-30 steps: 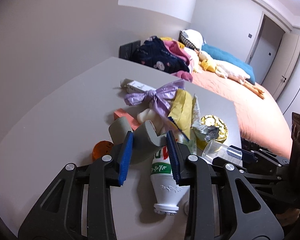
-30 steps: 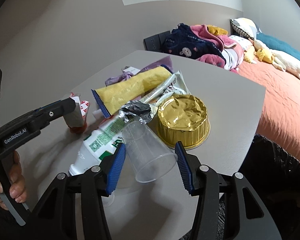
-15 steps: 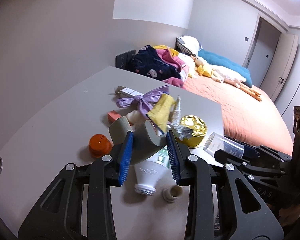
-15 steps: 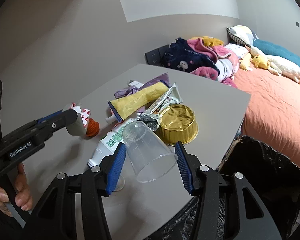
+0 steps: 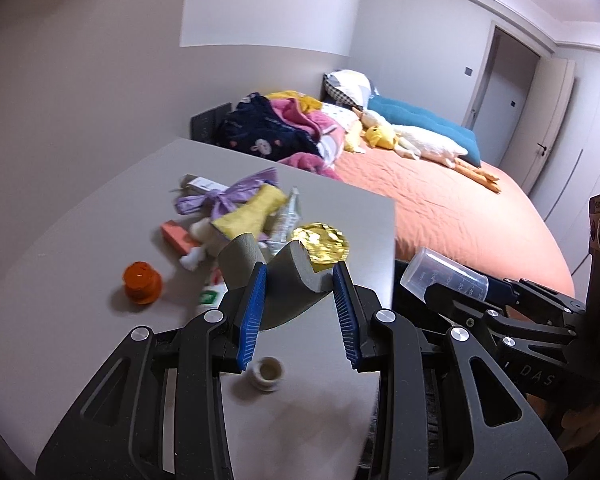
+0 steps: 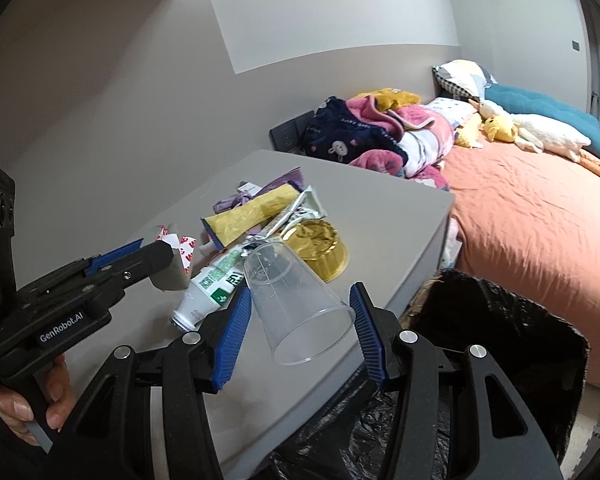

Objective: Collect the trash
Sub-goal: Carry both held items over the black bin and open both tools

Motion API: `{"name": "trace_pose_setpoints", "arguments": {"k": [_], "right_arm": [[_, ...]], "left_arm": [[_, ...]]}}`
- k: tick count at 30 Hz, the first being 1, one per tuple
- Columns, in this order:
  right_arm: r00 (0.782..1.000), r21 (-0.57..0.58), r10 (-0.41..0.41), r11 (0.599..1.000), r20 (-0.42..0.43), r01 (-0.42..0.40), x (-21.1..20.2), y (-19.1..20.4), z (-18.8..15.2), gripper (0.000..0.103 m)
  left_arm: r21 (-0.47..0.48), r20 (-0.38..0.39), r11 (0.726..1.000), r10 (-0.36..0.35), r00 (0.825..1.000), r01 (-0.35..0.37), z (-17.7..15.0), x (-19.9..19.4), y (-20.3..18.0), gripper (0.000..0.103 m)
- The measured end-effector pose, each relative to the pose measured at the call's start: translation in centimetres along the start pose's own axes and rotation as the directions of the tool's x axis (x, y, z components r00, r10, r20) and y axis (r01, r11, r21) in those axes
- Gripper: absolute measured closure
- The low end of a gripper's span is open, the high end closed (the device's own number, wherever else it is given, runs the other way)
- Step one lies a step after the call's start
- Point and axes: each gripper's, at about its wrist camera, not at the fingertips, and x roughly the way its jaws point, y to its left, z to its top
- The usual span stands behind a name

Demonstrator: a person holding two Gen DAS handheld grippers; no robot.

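- Trash is heaped on the grey table (image 5: 80, 248) at frame centre: a yellow wrapper (image 5: 256, 210), a gold foil cup (image 5: 320, 240);
- a grey carton piece (image 5: 288, 280) is clamped in the left gripper (image 5: 298, 312);
- a clear plastic cup (image 6: 296, 304) is clamped in the right gripper (image 6: 300, 328);
- a black bag (image 6: 496, 344) is seen at lower right.

I'm in a home bedroom. Beyond my grey desk (image 5: 80, 240) lies a bed (image 5: 440, 208) with an orange cover, pillows (image 5: 348, 86), a plush duck (image 5: 384, 136) and heaped clothes (image 6: 364, 136). Plain walls and a door (image 5: 496, 84) close the room.
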Motion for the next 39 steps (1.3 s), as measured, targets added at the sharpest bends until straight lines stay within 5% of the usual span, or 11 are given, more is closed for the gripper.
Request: {"name": "trace_pose_setpoints", "arguments": {"k": [27,28,30,31,32,39], "right_arm": [[0.988,0.15,-0.146,0.979,0.055,0.137,-6.8,-10.1,-2.0,0.05],[0.987,0.158,-0.15,0.977,0.054,0.14,-6.9,-10.4,-2.1,0.05],[0.985,0.191,-0.159,0.971,0.064,0.144,-7.4,-11.4,-2.3,0.043],[0.983,0.205,-0.169,0.967,0.071,0.151,-7.8,-11.8,-2.4,0.028],[0.976,0.228,-0.198,0.958,0.091,0.173,-8.4,-12.3,-2.5,0.02],[0.963,0.266,-0.241,0.942,0.119,0.202,-9.7,-14.1,-2.7,0.019]], "left_arm": [[0.123,-0.102,0.981,-0.137,0.985,0.149,-1.6,4.0,-11.0,0.069],[0.128,-0.112,0.98,-0.138,0.984,0.152,-1.9,4.1,-11.3,0.067],[0.152,-0.144,0.976,-0.136,0.98,0.158,-2.3,4.8,-12.1,0.026],[0.167,-0.139,0.977,-0.113,0.984,0.136,-2.6,4.8,-12.5,0.007],[0.182,-0.115,0.976,-0.099,0.988,0.119,-2.8,4.6,-13.0,0.006],[0.217,-0.124,0.966,-0.115,0.986,0.14,-3.1,4.7,-14.2,0.006]]}}
